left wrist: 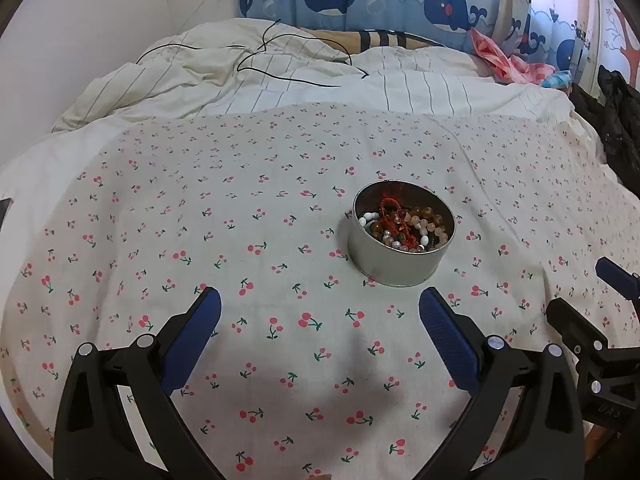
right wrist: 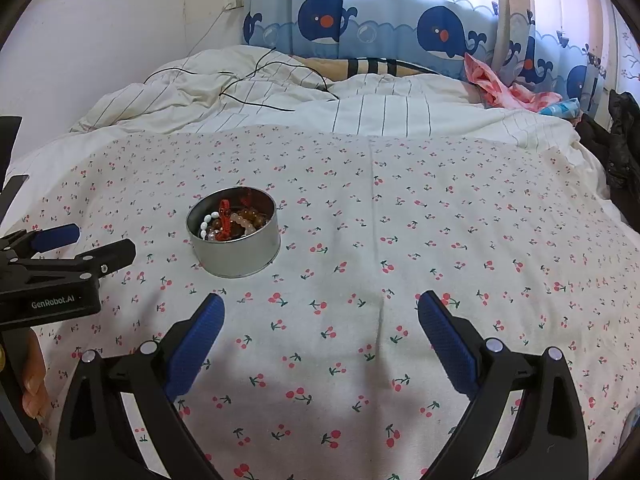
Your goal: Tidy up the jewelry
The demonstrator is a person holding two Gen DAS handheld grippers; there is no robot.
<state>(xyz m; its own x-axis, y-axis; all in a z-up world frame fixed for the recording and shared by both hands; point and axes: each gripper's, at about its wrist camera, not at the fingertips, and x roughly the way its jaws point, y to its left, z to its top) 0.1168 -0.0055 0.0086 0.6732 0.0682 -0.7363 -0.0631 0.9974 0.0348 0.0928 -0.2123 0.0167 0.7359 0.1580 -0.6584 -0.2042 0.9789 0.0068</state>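
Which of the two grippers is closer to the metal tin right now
The left gripper: the tin sits just beyond its right finger, while it lies farther off, up-left of the right gripper. Both are open.

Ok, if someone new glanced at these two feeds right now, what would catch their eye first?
Probably the round metal tin sitting alone on the cherry-print sheet, heaped with beaded bracelets and a red cord. Next, the left gripper and right gripper hovering short of the tin, jaws wide apart and holding nothing. Behind, the whale-print curtain stands out above the rumpled striped quilt.
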